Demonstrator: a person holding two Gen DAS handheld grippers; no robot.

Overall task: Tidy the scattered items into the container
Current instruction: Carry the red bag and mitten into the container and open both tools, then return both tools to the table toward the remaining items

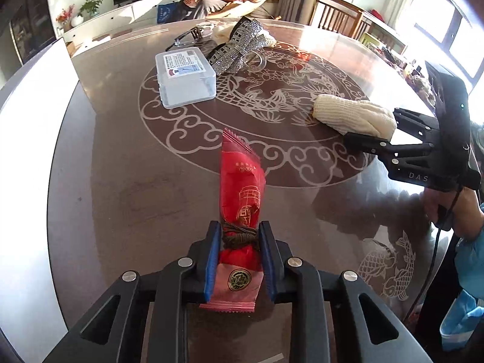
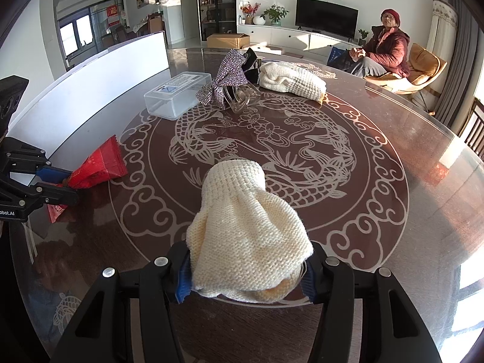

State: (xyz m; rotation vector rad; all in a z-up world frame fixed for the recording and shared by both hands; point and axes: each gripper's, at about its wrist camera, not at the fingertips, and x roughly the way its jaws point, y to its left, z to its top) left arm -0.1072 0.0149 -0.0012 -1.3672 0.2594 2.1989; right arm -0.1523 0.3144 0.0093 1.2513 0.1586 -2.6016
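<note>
A round dark table (image 2: pixel 393 211) with a pale fish-and-cloud pattern under a glossy top fills both views. At its far side a person (image 2: pixel 384 48) in a red jacket sits in a tan armchair (image 2: pixel 423 66), with a television (image 2: pixel 326 21) on a low white cabinet behind.

On the table, a cream knitted glove (image 2: pixel 248 236) lies near the front edge of the pattern. The right gripper (image 2: pixel 246 275) has its blue pads closed around the glove's near end, the knit bunched between them; in the left wrist view the same gripper (image 1: pixel 378 127) comes in from the right with the glove (image 1: pixel 354 115) resting on the tabletop. A second cream glove (image 2: pixel 293 81) lies at the far side, touching a sparkly silver bow (image 2: pixel 230 81) that sits on a clear hair clip (image 2: pixel 239 96).

Just left of the bow stands the clear plastic box (image 1: pixel 184 75), lid on and label up.

Nearer, a red snack packet (image 1: pixel 242 199) lies flat on the table. The left gripper (image 1: pixel 240 260) is nearly closed, its pads pressing both sides of the packet at a band of brown cord (image 1: pixel 240 236) wound around it.

A pair of glasses (image 1: pixel 190 37) lies beyond the box.
</note>
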